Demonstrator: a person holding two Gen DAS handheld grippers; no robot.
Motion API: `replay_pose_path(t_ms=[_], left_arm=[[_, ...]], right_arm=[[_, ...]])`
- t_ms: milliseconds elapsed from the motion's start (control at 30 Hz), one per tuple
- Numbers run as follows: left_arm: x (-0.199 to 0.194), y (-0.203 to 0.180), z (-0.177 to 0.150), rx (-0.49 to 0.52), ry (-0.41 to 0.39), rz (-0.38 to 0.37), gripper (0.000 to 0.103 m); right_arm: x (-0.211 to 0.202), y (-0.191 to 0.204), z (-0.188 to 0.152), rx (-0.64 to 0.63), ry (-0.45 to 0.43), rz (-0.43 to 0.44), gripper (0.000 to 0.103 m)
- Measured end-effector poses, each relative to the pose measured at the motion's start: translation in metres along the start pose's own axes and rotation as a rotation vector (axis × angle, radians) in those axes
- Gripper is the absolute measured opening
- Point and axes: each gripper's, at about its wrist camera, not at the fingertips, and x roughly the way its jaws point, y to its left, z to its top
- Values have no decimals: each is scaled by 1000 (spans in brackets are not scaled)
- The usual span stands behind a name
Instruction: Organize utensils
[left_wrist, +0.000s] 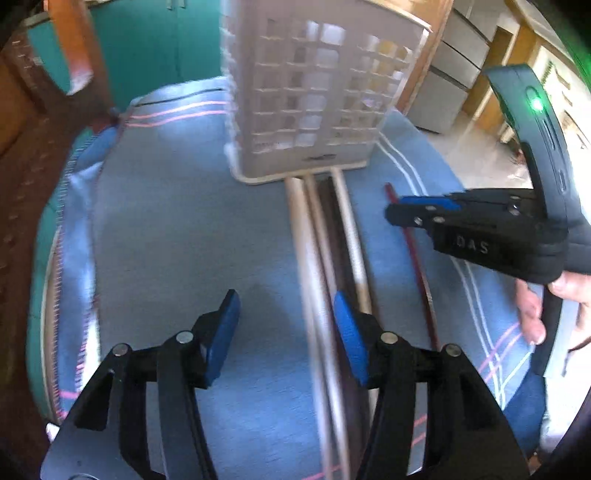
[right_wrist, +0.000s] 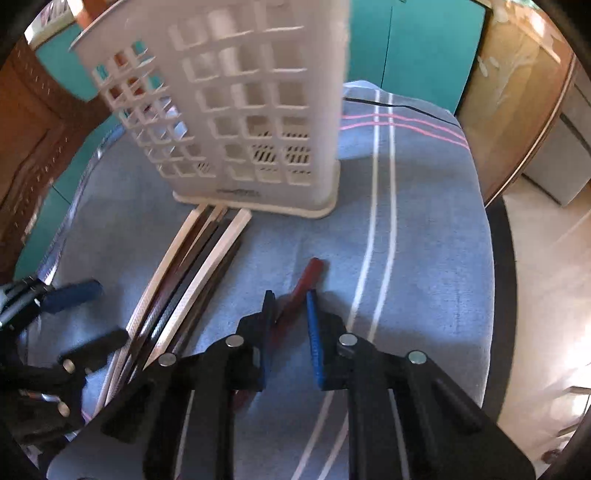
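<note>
Ahead of both claws a tall slotted caddy (right_wrist: 236, 110) stands on the blue cloth (right_wrist: 424, 240), pale and dark sticks (right_wrist: 192, 280) lying before it beside the half-open, empty left claw (left_wrist: 286, 325), while the right claw (right_wrist: 290, 317) straddles a thin, stiff, likely slippery red stick (right_wrist: 303, 280), jaws narrowed, contact blurred, its near end hidden.

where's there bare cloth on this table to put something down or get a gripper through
Bare cloth lies open left of the bundle of sticks, out to the table's edge. More is free right of the white stripes, beside the basket. Crowded: the middle strip in front of the basket, with the bundle, the red stick and both grippers.
</note>
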Motion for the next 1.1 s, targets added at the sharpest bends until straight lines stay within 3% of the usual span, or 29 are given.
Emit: replay_pose_path(t_ms=[33,100,200,333,433,500,633,700,767,800,833,900,1000,1100], left_arm=[[2,0,4,0,-2,-12,47],[6,1,9,-19,-1,-32,21],[12,7,10,-55,15,-19,14],[11,9,11,-52,-6,66,13],[5,16,14,-73,-40,82,13],[13,17,20,-92,-31,113,17],[15,16,21,-85,-29,123,24],[12,12,16,-75,-27,112,34],[16,2,13,-47,-6,95,34],[14,-2,8,-12,-10,122,34],[14,-5,6,16,-11,143,34],[14,-4,7,3,-16,134,14],[9,2,6,-41,-35,125,12],[-5,6,5,-68,-94,40,12]], right_arm=[[0,-3,0,10,-5,13,18],[0,-8,0,30,-16,45,19],[-1,-17,-1,50,-34,73,20],[-19,-30,-9,65,-61,58,21],[-25,-30,-14,61,-64,43,33],[-27,-31,-16,45,-57,30,34],[-23,-17,-18,11,-51,5,34],[-21,-14,-18,4,-49,-1,35],[-20,-13,-20,-5,-48,-9,35],[-20,-12,-20,-9,-48,-12,35],[-20,-11,-21,-12,-48,-14,35],[-18,-8,-20,-12,-48,-15,35],[-17,-3,-21,-13,-49,-17,35],[-13,1,-19,-15,-50,-19,35]])
